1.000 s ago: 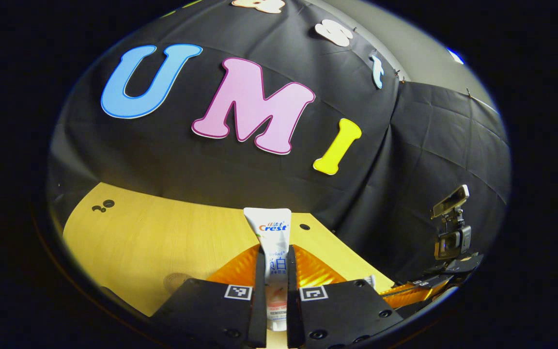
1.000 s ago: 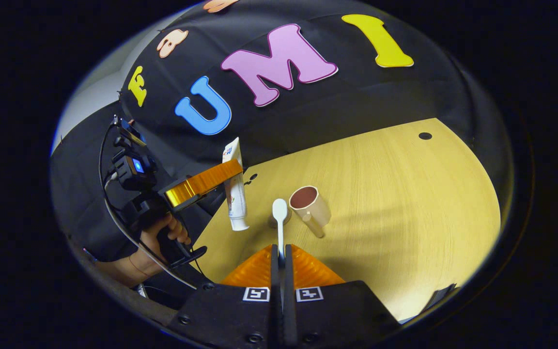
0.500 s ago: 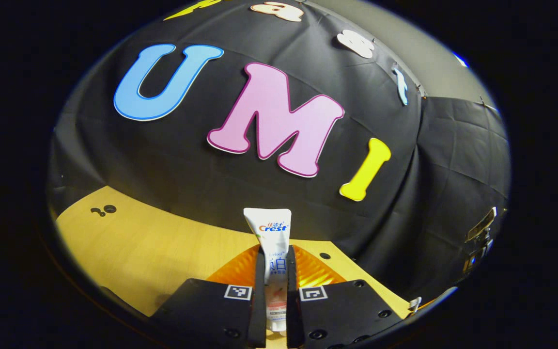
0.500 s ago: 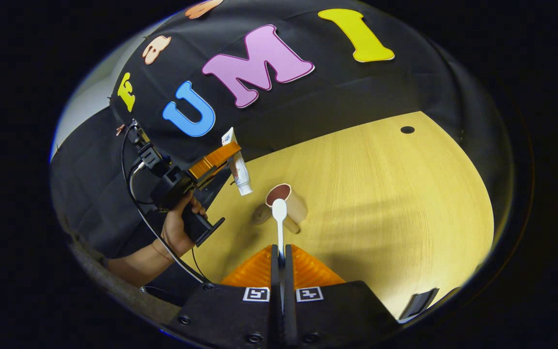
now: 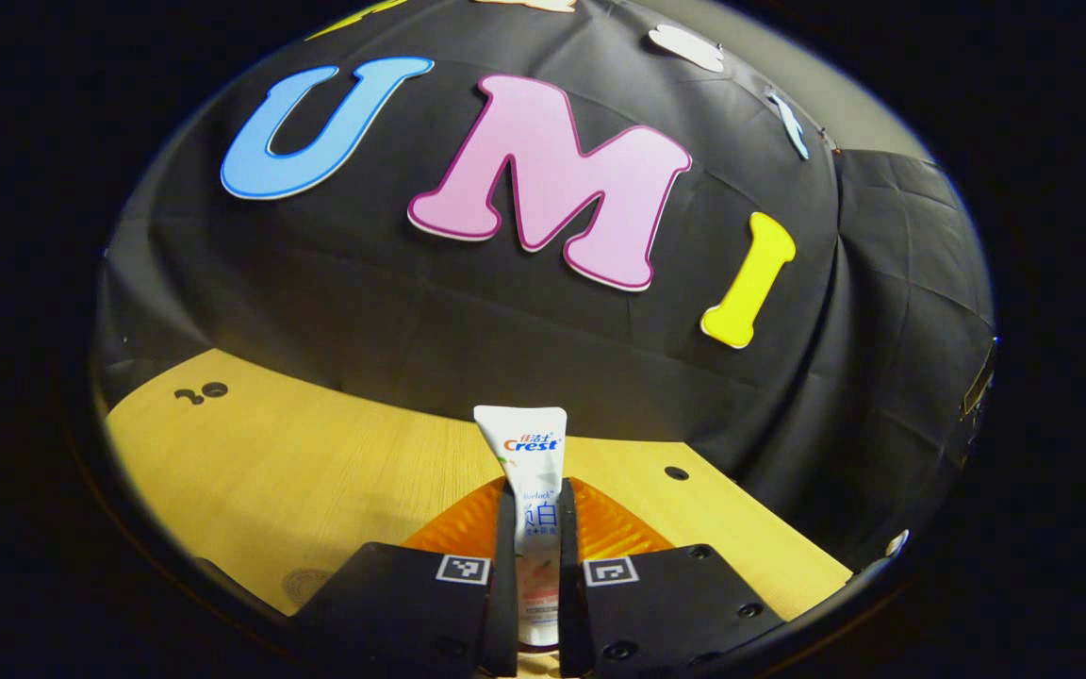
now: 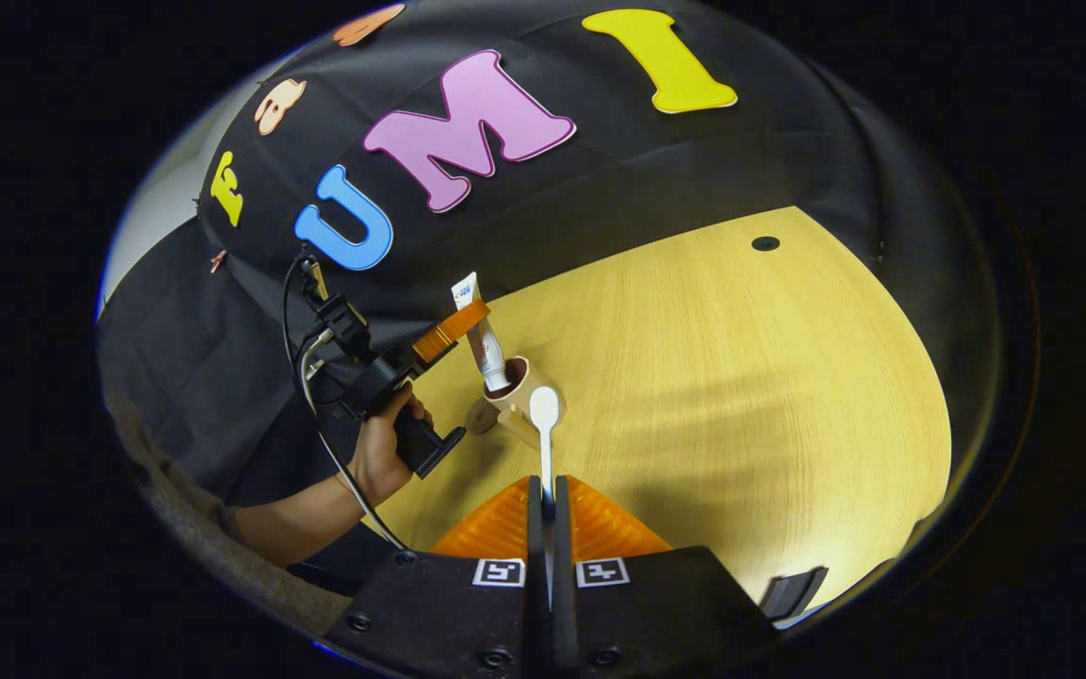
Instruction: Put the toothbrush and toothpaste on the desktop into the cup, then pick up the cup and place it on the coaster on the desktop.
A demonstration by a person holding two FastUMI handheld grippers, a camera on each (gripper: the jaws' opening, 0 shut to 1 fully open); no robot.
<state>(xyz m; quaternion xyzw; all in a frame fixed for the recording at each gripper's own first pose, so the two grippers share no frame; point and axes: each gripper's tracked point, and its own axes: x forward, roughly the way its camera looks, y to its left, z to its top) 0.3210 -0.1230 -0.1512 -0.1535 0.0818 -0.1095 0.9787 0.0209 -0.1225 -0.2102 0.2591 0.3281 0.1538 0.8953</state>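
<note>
The toothpaste (image 5: 534,471) was a white tube with a flat crimped end pointing away from the camera in the left gripper view, its printed face showing. The left tongs (image 5: 534,528) were clamped on it, one finger on each side of the tube. In the right gripper view the same toothpaste (image 6: 484,332) hung cap-down, with its lower end just inside the mouth of the cup (image 6: 517,391).

The cup was pale beige with a dark reddish inside and stood upright on the wooden tabletop (image 6: 741,377). Just beside the cup, on its far-left side, lay a small round coaster (image 6: 480,416).

The toothbrush (image 6: 544,434) was white, its rounded head pointing forward and overlapping the near rim of the cup. The right tongs (image 6: 543,492) were closed tight on its handle.

The right gripper view also showed the left tongs (image 6: 450,325) from the side, tilted down toward the cup. A hand (image 6: 383,453) gripped the handle below them, with a bare forearm reaching in from the lower left.

The left gripper view showed the tabletop (image 5: 317,462) running back to the booth wall.
</note>
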